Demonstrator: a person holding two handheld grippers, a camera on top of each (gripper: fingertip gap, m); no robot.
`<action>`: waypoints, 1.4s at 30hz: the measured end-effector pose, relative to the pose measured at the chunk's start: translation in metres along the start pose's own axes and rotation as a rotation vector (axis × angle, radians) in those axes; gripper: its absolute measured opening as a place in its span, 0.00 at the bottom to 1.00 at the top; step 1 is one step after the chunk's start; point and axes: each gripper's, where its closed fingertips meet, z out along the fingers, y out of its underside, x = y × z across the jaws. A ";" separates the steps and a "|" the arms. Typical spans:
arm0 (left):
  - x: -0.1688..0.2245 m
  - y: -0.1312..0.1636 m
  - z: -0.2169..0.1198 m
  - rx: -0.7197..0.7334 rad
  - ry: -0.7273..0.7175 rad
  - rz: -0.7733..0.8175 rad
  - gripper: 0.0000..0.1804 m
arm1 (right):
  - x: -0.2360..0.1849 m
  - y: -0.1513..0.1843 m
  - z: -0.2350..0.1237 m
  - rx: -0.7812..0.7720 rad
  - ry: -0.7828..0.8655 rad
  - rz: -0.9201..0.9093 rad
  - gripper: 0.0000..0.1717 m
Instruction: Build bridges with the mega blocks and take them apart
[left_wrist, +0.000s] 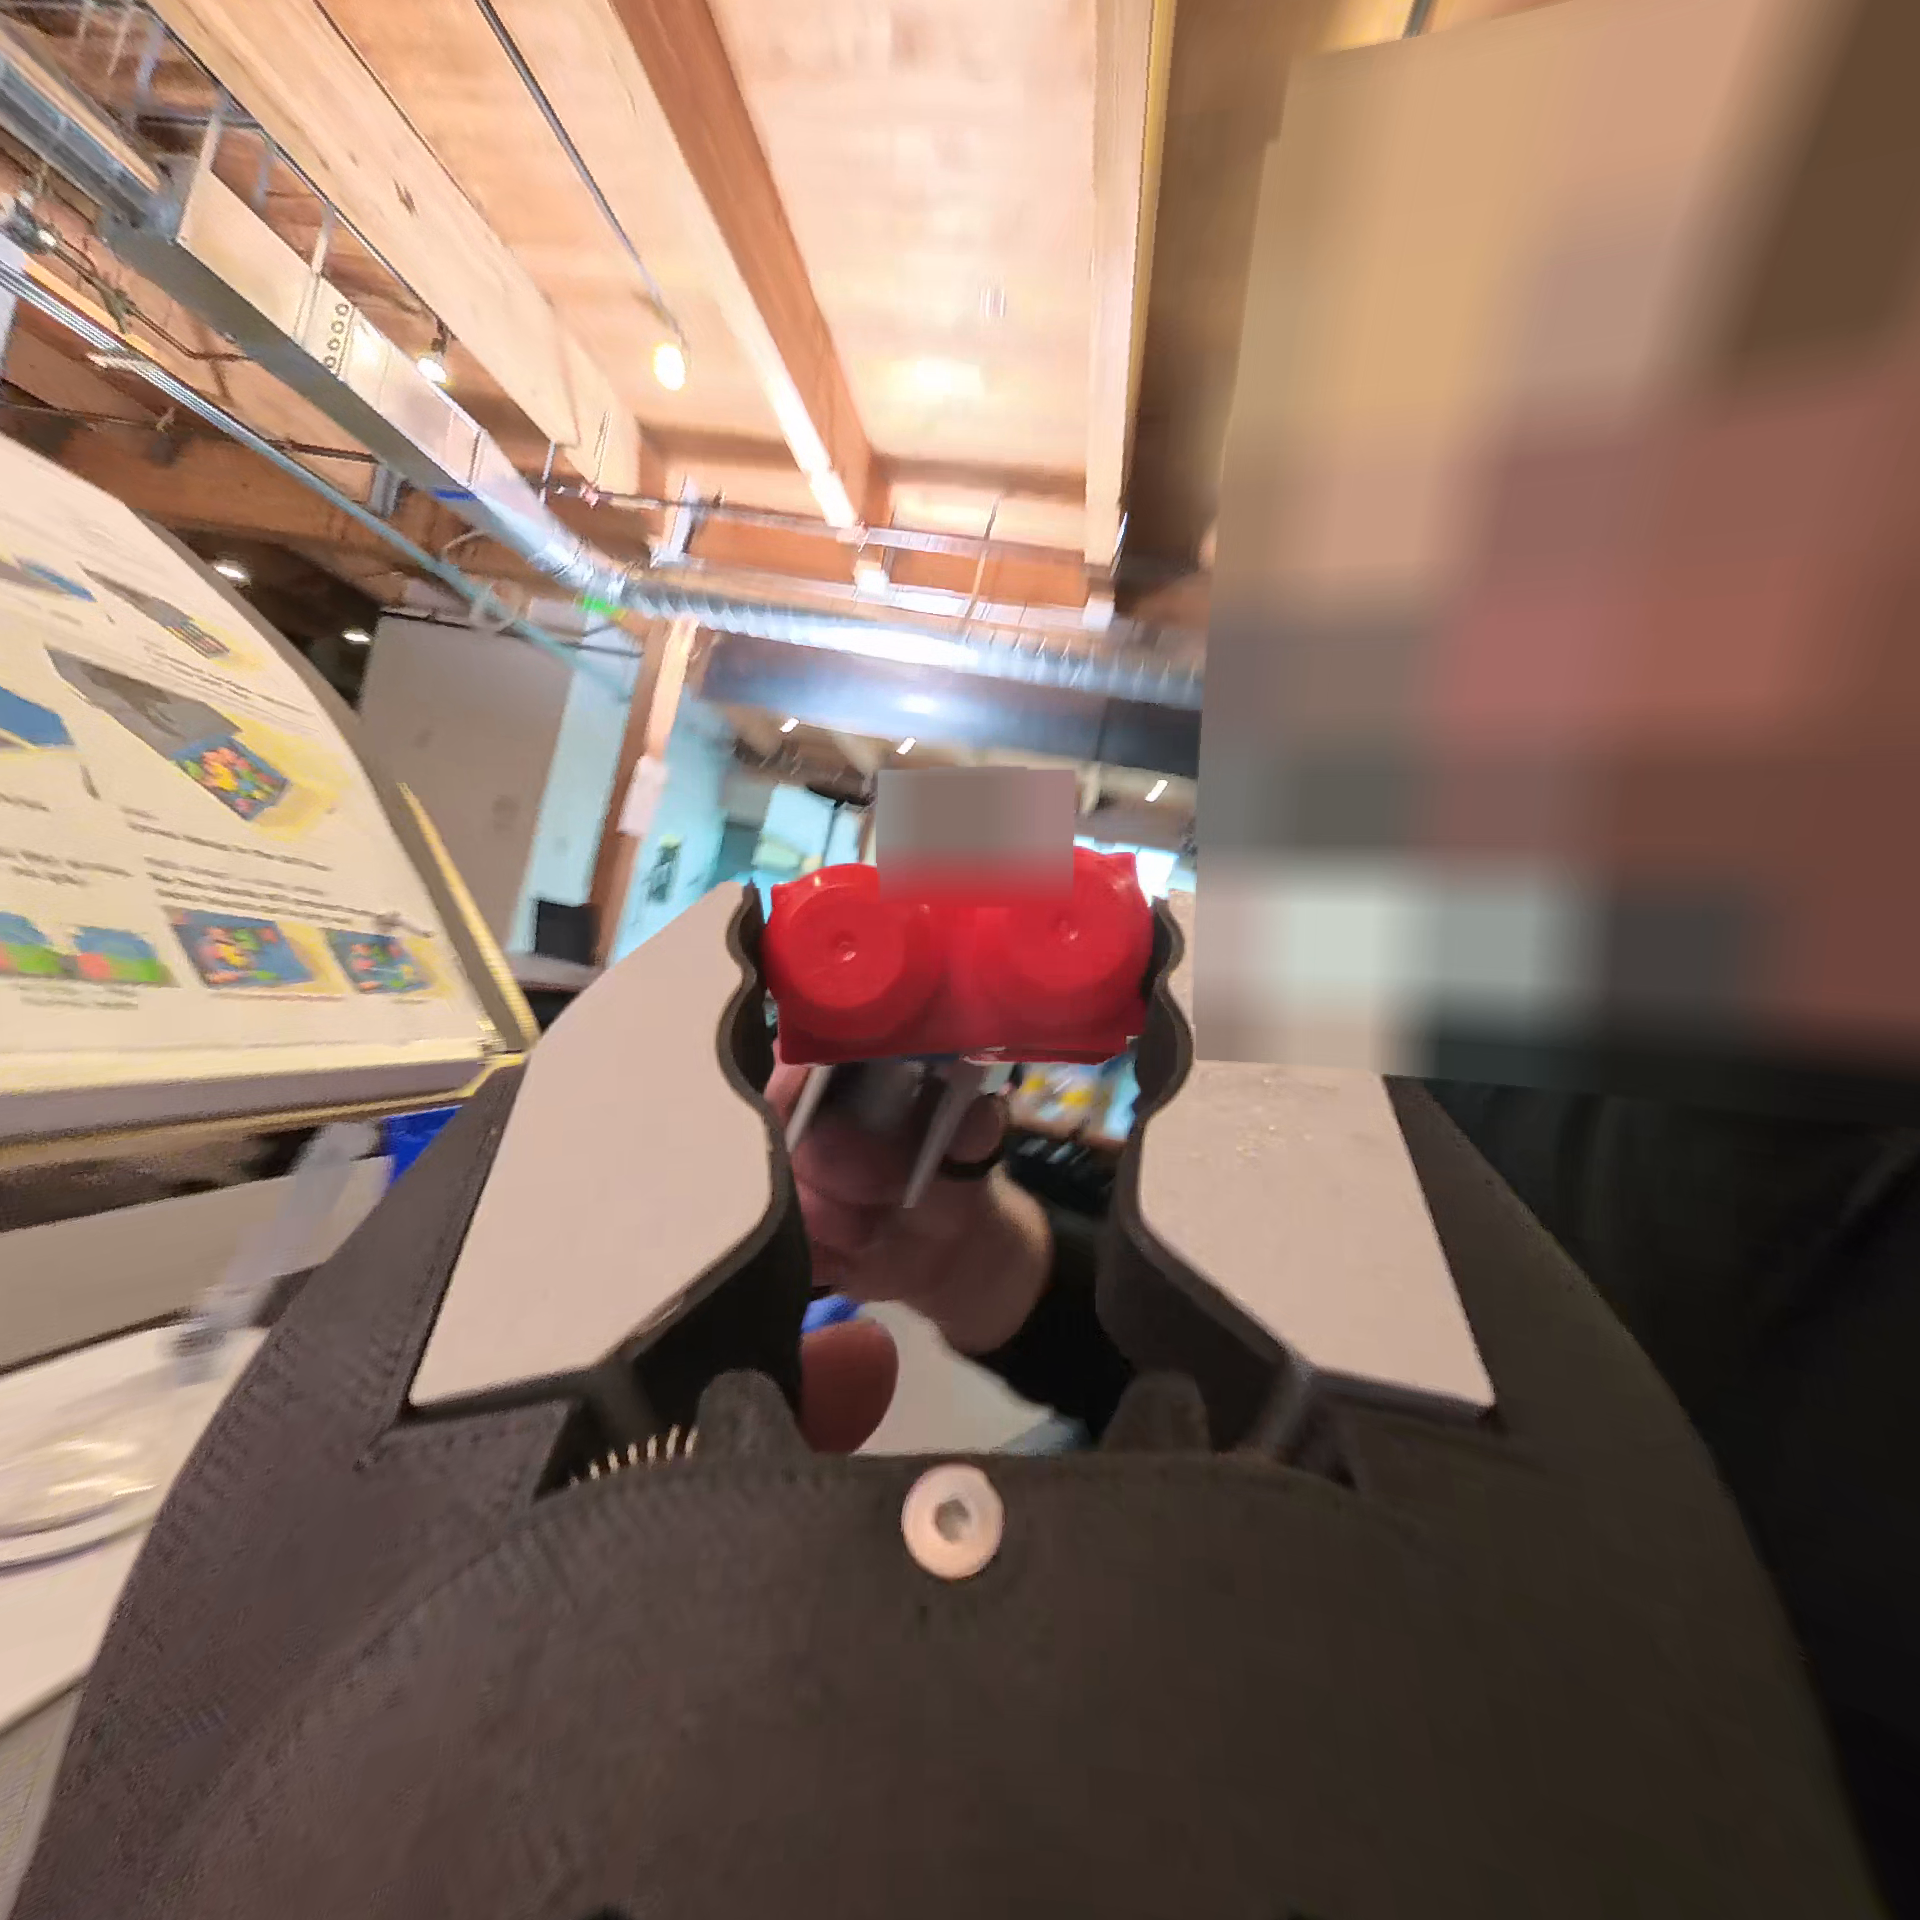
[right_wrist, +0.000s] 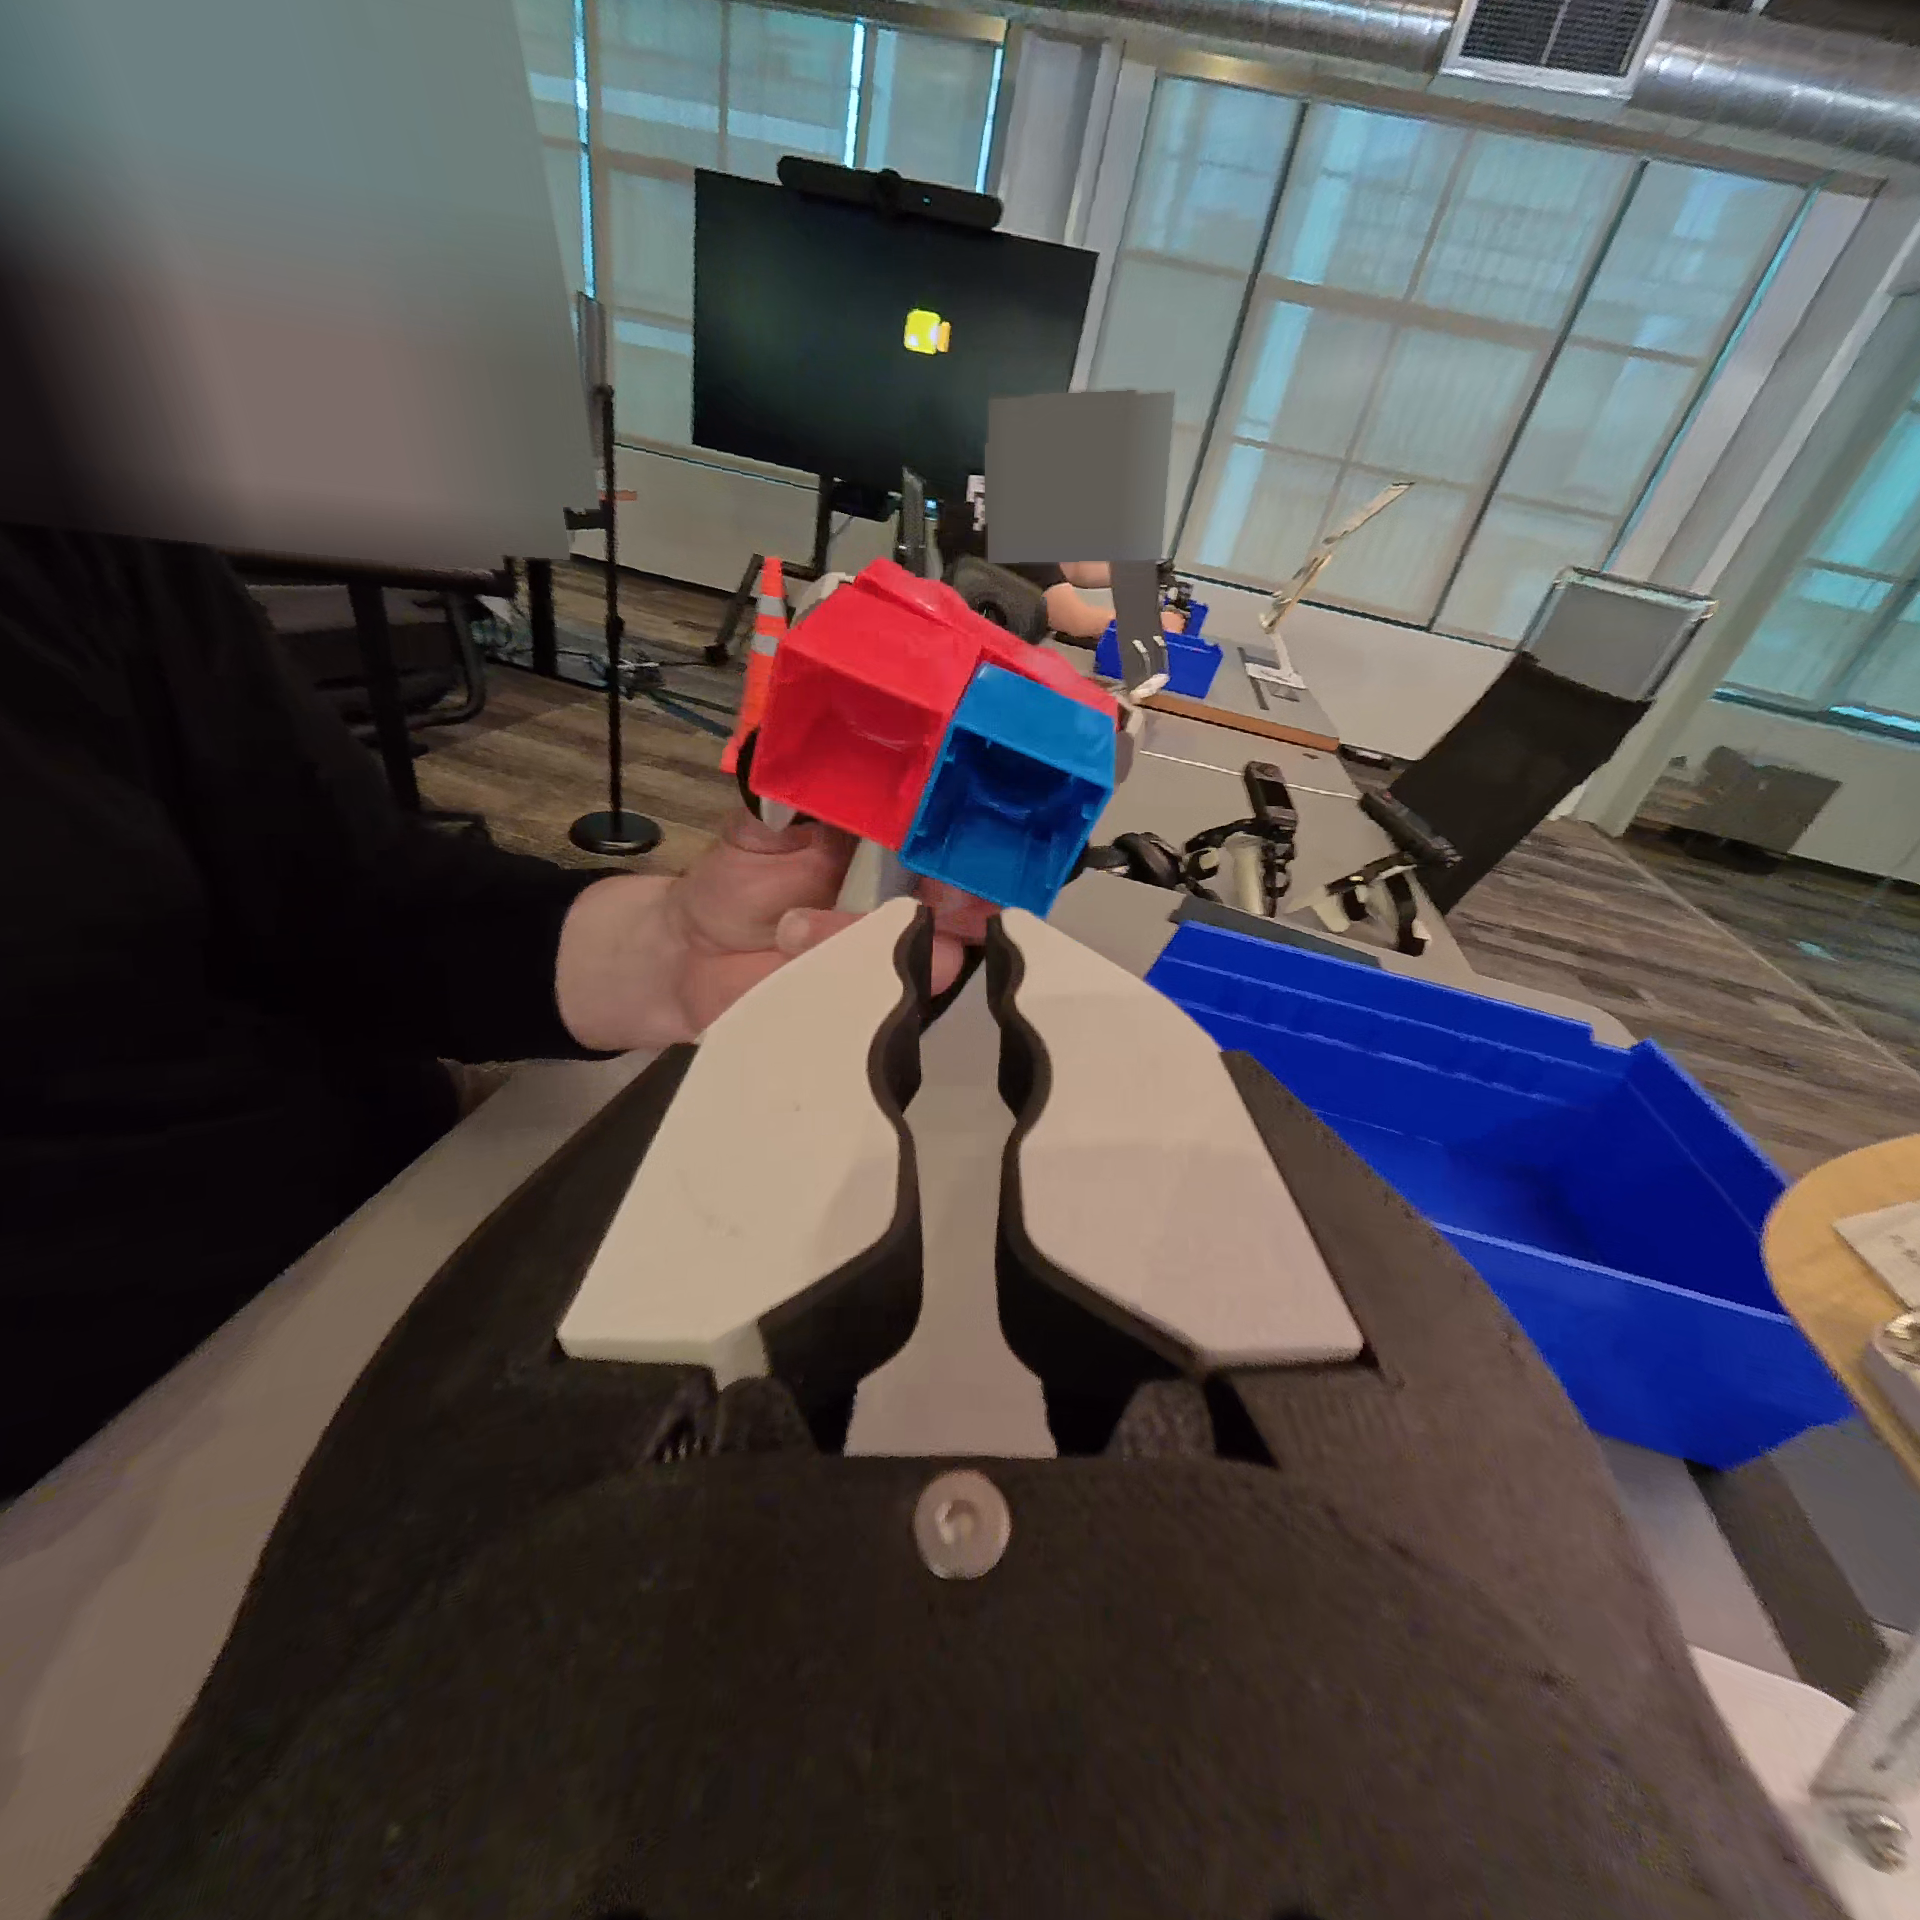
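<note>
Step in hand, as I judge it: the take-apart half of the task; a small assembly is up in the air, well above the counter (right_wrist: 1226, 790), and no bridge stands anywhere in view.

Left gripper (left_wrist: 958, 961): tongs spread wide and pinching the red block (left_wrist: 935, 961) across its length, both pads pressed on its end faces; the two round studs face my left camera.

Right gripper (right_wrist: 954, 920): tongs nearly pressed together, a thin slit between the tips, nothing in them; they sit just below the blue block (right_wrist: 1013, 790), apart from it.

The thing itself, from the right wrist view: red block (right_wrist: 862, 717) and blue block side by side, hollow undersides toward me, both seated on another red piece behind; how firmly they lock I cannot tell; plastic glossy, edges crisp.

Next move, my judgement: spread the right tongs to the blue block's width, close on its side walls, then pull straight off the studs while the left holds firm; twisting risks the red block slipping.

Blue bin (right_wrist: 1507, 1164) lies on the counter toward its right edge, a likely drop point.
</note>
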 end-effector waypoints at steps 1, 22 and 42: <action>0.000 -0.001 -0.001 0.028 0.015 -0.047 0.39 | 0.001 -0.001 -0.001 -0.004 0.022 -0.030 0.06; -0.006 0.052 0.002 0.042 0.068 -0.364 0.38 | 0.002 0.008 -0.001 -0.322 0.307 -0.802 0.01; -0.011 0.040 -0.008 0.061 0.023 -0.281 0.38 | 0.005 0.003 -0.006 -0.303 0.293 -0.770 0.04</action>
